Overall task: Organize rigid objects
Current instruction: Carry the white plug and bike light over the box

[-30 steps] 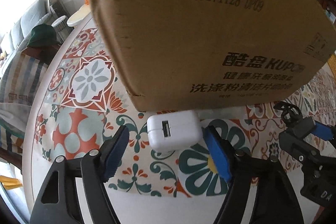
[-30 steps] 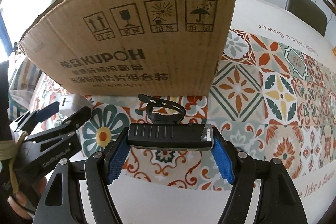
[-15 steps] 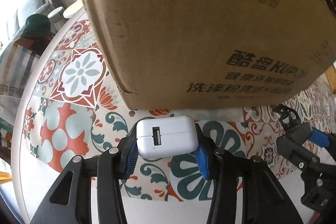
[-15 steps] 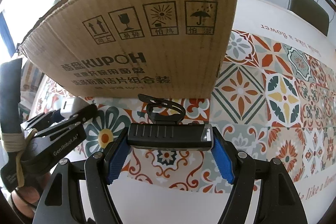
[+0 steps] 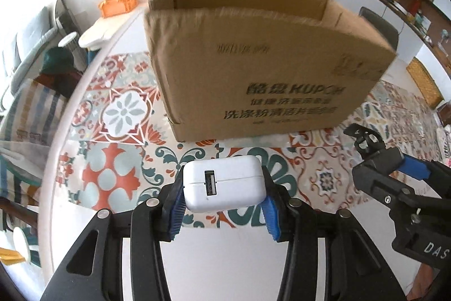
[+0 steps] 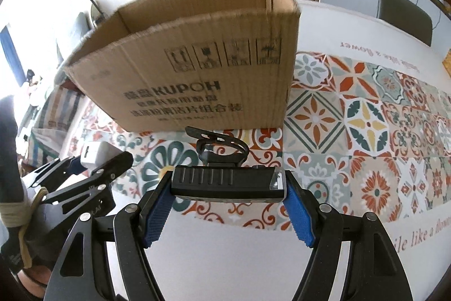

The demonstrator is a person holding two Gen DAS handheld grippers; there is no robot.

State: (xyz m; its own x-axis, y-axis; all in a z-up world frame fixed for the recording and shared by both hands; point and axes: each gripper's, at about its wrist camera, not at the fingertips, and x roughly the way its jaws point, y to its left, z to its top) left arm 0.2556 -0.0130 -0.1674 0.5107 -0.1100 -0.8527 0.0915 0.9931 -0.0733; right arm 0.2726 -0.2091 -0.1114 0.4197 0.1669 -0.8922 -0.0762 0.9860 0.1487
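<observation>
My left gripper (image 5: 224, 189) is shut on a white USB charger (image 5: 224, 182) and holds it above the patterned tablecloth, in front of an open cardboard box (image 5: 262, 66). My right gripper (image 6: 228, 188) is shut on a black bike light (image 6: 227, 182) with a strap mount, also lifted in front of the box (image 6: 197, 81). The right gripper also shows in the left wrist view (image 5: 400, 177), at the right. The left gripper with the charger (image 6: 97, 155) shows in the right wrist view, at the left.
The box stands on a round table with a tiled-pattern cloth (image 6: 366, 126). The table edge (image 5: 60, 131) curves at the left, with a striped chair cushion (image 5: 31, 114) and a stool (image 5: 98, 33) beyond. Grey chairs (image 6: 403, 16) stand behind the table.
My left gripper closed on the white charger and lifted it. Both grippers rose and pulled back, so the box's open top now shows. The right gripper kept hold of the bike light.
</observation>
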